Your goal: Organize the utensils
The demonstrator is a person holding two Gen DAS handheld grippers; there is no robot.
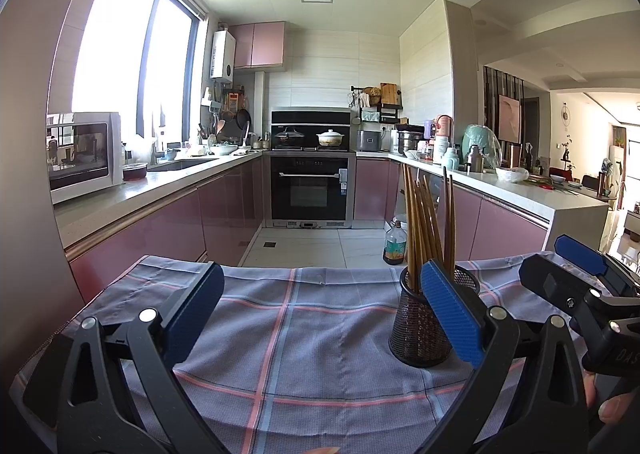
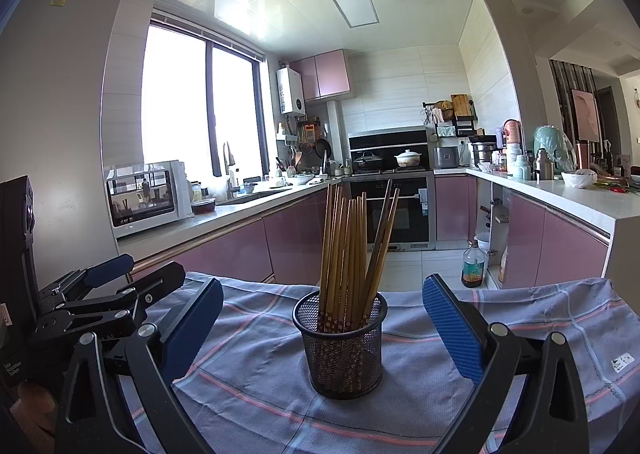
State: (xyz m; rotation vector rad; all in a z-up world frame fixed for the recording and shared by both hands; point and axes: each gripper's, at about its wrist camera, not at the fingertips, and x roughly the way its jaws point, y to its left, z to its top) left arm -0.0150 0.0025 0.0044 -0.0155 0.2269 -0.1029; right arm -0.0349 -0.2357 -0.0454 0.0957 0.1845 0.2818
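**Chopsticks all in the holder, both sets of fingers empty**

Your left gripper [image 1: 324, 318] has its fingers spread wide and grips nothing; only the checked cloth [image 1: 280, 334] lies between them. Your right gripper [image 2: 324, 326] is just as wide open and just as empty.

The mesh holder [image 2: 340, 350] stands upright on the clothed table, squarely between your right fingers and a little ahead of them, not touching either pad. From the left wrist view it sits behind the right-hand finger of the left gripper, outside its gap. The chopsticks [image 2: 348, 250] stand bundled inside it, most leaning left, a couple splayed to the right.

No loose utensil shows on the cloth in either view, so the gathering step looks finished, or nearly so. What remains, if anything, is tidying: the splayed pair could be nudged in with the rest.

If you do that, come in from above with your right fingers narrowed first. The holder looks light and top-heavy; a sideways push on the sticks could tip it.
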